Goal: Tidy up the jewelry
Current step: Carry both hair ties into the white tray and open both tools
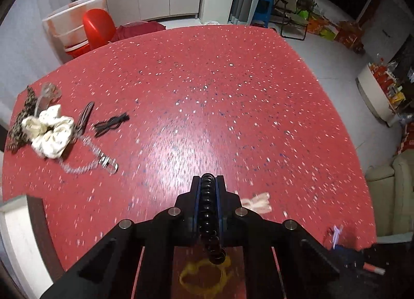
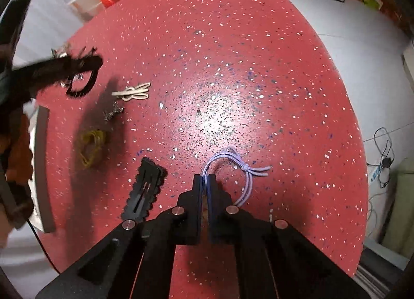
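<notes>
In the left wrist view my left gripper (image 1: 209, 179) is shut on a black spiral hair tie (image 1: 208, 203), which runs along the gap between its fingers and hangs above the red speckled table (image 1: 207, 87). Under it lies a yellow hair tie (image 1: 204, 277). In the right wrist view my right gripper (image 2: 205, 177) is shut on one end of a lilac elastic hair tie (image 2: 240, 163), whose knotted end rests on the table (image 2: 233, 53). A black scalloped hair clip (image 2: 145, 193) lies just left of that gripper. The left gripper (image 2: 77, 66) shows blurred at the upper left with the black spiral tie (image 2: 82, 85).
A white scrunchie (image 1: 49, 131), a leopard scrunchie (image 1: 20, 123), a black elastic (image 1: 111, 124) and a clear bead chain (image 1: 90, 162) lie at the table's left. A cream tie (image 2: 134, 92), a yellow tie (image 2: 90, 143) and a white box (image 2: 42, 169) sit at the left. The table edge curves away at right.
</notes>
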`<state>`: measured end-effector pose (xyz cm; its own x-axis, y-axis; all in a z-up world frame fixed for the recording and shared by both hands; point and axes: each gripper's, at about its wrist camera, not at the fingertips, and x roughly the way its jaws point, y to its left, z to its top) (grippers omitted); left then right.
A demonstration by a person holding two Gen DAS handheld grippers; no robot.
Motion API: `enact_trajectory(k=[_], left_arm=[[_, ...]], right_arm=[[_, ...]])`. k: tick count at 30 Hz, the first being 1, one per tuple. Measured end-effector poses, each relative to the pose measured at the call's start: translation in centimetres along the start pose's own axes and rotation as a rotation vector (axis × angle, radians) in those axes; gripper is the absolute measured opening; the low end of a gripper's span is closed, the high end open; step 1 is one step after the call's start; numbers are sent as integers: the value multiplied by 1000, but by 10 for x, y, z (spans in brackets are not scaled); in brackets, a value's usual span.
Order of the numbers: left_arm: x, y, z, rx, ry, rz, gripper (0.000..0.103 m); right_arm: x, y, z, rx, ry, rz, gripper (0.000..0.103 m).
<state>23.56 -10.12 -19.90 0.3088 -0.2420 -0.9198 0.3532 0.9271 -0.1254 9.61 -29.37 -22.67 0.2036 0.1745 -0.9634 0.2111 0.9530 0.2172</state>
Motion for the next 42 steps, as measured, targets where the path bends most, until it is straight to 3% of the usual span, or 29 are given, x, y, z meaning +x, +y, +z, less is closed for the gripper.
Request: enact_trajectory(k=[21, 42], left_arm=[[-94, 28, -80, -122, 7, -28, 12], [-164, 77, -139, -223, -30, -14, 12]], right_arm=[[-50, 21, -16, 16, -14, 41, 4], [-85, 104, -36, -97, -31, 99, 4]])
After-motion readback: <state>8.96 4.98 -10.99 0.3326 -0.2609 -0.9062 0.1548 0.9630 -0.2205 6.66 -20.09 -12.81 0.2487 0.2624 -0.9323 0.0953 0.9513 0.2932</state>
